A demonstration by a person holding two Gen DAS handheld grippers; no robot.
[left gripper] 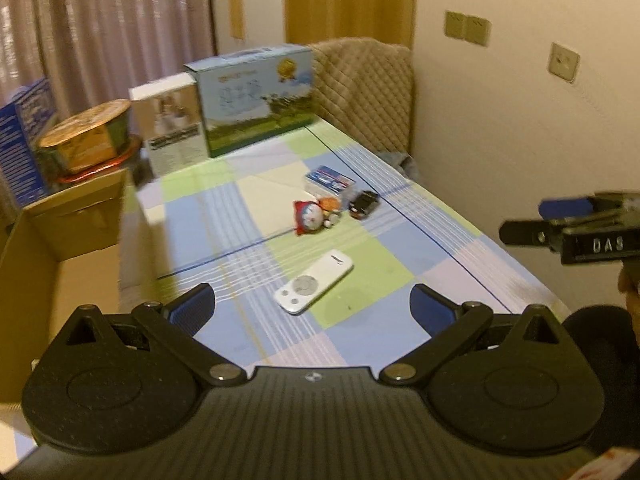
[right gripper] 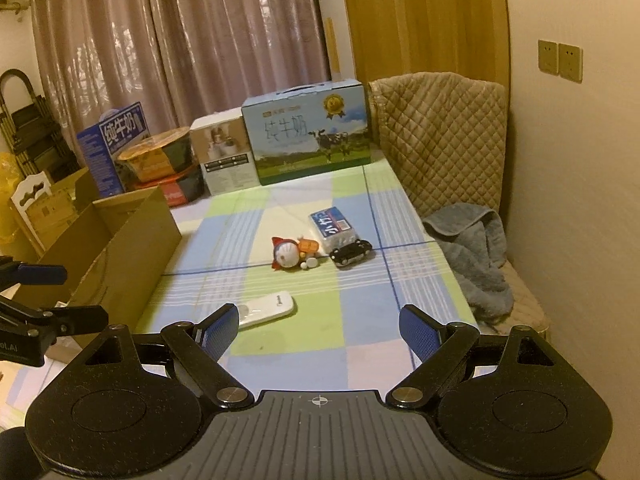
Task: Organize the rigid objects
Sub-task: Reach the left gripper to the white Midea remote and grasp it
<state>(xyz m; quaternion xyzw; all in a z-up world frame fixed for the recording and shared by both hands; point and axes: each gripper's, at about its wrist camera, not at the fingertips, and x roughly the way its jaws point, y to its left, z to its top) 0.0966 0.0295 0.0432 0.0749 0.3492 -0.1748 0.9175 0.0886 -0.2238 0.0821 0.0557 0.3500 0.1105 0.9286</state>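
A white remote control (left gripper: 314, 288) lies flat on the checked tablecloth (left gripper: 360, 332), nearest of the loose items on the table, just ahead of both grippers. Beyond it sit a blue-and-red cartoon figure (right gripper: 286, 255), a black toy car (right gripper: 351, 253) and a small blue-and-white packet (right gripper: 333, 227), clustered close together, the car just beside the packet. An open cardboard box (right gripper: 132, 240) stands at the table's left edge.

The left gripper (left gripper: 312, 308) is tilted down toward the table, its blue-padded fingers (left gripper: 196, 308) spread wide apart with nothing between them; the remote lies on the cloth beyond the gap. The right gripper (right gripper: 316, 330) points down at a similar slant, jaws likewise wide and empty. Each tool shows in the other's view only as a sliver at the frame edge, side by side above the near end of the table.

The remote's near end is covered by the right gripper's left finger (right gripper: 218, 332) in the right wrist view. The left wrist view is softly blurred, so print on the packet and the milk carton (left gripper: 256, 100) at the far end is unreadable there. The cardboard box is cut off by the frame and its contents are hard to make out. A grey towel (right gripper: 476, 256) slumps over the quilted seat (right gripper: 440, 140) to the right.
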